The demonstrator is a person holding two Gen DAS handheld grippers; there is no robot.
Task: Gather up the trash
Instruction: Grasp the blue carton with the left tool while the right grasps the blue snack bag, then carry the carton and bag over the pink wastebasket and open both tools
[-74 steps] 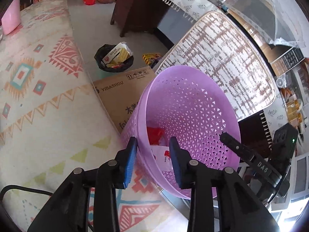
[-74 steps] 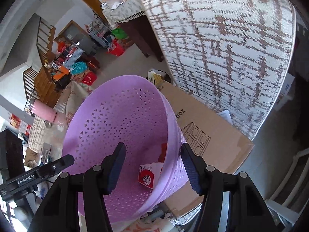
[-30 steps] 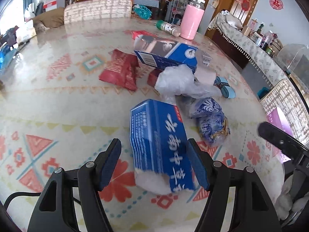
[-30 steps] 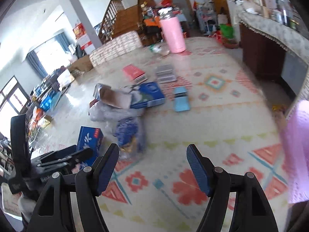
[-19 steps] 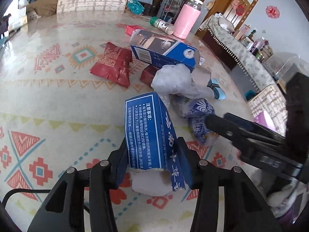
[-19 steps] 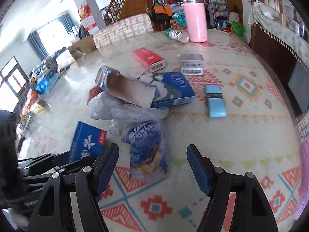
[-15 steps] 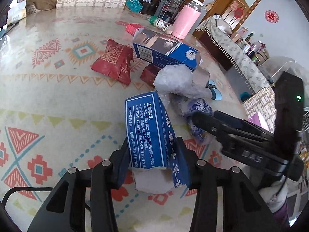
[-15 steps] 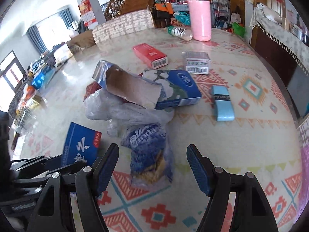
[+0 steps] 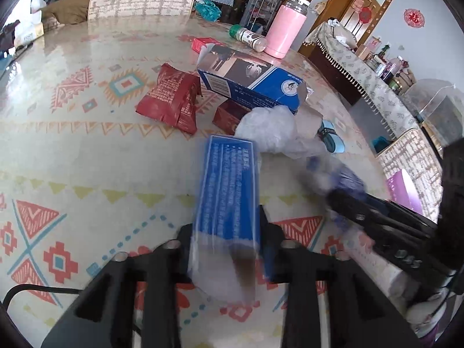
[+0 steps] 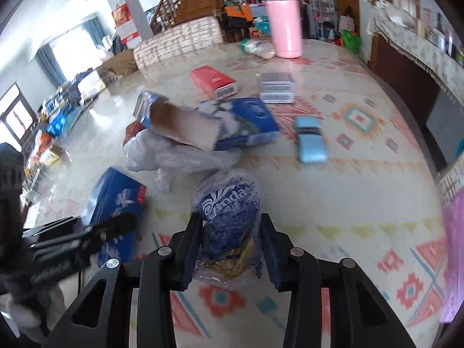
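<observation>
- The left hand-held gripper (image 9: 229, 249) is closing its jaws on a blue cardboard box with white printed text (image 9: 229, 191); the box is sitting between the two pads, which are pressing its long sides, low over the bench (image 9: 87, 150) with its glossy patterned covering.
- The right hand-held gripper (image 10: 232, 243) is closing its jaws around a crumpled blue-and-white plastic wrapper with gold inside (image 10: 229, 220); the wrapper is lying on the bench between the pads, and whether they are already squeezing it cannot be told.
- Just beyond both, more trash is lying in a heap: a crumpled clear plastic bag (image 10: 179, 153), a large blue carton with a torn brown flap (image 10: 220, 127) resting over it, and a dark red foil packet (image 9: 171, 101) beside the carton.
- A light blue flat pack (image 10: 311, 142) is lying apart from the heap, nearer the bench edge.
- A tall pink flask (image 10: 284, 26) is standing upright at the far side, with a small bottle (image 10: 258, 47) lying on its side just beside it.
</observation>
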